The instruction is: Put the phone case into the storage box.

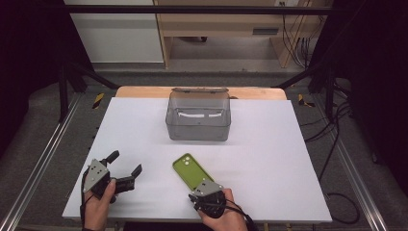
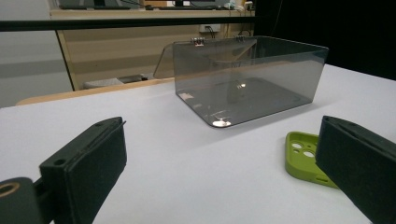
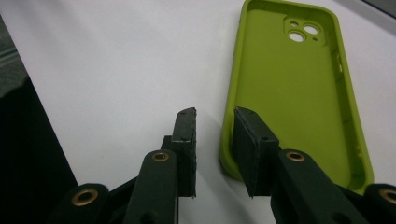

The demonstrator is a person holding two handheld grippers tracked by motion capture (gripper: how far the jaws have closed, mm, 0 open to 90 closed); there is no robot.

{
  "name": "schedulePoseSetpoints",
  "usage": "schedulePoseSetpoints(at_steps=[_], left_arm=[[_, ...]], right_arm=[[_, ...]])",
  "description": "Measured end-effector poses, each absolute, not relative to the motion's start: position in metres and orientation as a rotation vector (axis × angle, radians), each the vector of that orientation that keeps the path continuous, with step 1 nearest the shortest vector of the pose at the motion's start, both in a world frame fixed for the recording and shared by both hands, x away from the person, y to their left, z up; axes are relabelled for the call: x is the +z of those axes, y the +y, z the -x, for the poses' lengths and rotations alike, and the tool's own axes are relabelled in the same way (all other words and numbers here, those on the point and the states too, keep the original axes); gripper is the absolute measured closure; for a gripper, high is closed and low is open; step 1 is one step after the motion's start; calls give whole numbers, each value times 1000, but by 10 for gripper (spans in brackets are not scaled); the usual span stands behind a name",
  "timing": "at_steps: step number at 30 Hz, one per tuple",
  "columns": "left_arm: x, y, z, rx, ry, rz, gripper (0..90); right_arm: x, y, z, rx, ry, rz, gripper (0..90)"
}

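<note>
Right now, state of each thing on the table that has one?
green phone case: lies flat, hollow side up, one side wall between the right jaws, not yet pinched.
clear box: upright, lid swung open at the back, nothing inside.
left gripper: jaws wide open, holding nothing.
right gripper: jaws narrowed, a gap left.

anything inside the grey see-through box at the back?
The translucent grey plastic box looks empty: through its walls only the bare floor with glints of reflection shows. Its hinged lid stands open behind it.
</note>
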State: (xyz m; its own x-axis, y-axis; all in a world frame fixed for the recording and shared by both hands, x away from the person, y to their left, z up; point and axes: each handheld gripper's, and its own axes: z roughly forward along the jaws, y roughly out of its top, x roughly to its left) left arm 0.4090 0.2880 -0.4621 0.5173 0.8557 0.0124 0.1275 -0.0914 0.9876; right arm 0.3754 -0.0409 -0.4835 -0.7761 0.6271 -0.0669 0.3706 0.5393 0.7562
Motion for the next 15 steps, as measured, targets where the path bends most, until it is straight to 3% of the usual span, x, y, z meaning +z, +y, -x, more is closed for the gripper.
schedulePoseSetpoints(at_steps=[15], left_arm=[[-462, 288, -408, 751, 874, -1568, 21]], right_arm=[[-485, -36, -376, 1012, 2406, -745, 836]])
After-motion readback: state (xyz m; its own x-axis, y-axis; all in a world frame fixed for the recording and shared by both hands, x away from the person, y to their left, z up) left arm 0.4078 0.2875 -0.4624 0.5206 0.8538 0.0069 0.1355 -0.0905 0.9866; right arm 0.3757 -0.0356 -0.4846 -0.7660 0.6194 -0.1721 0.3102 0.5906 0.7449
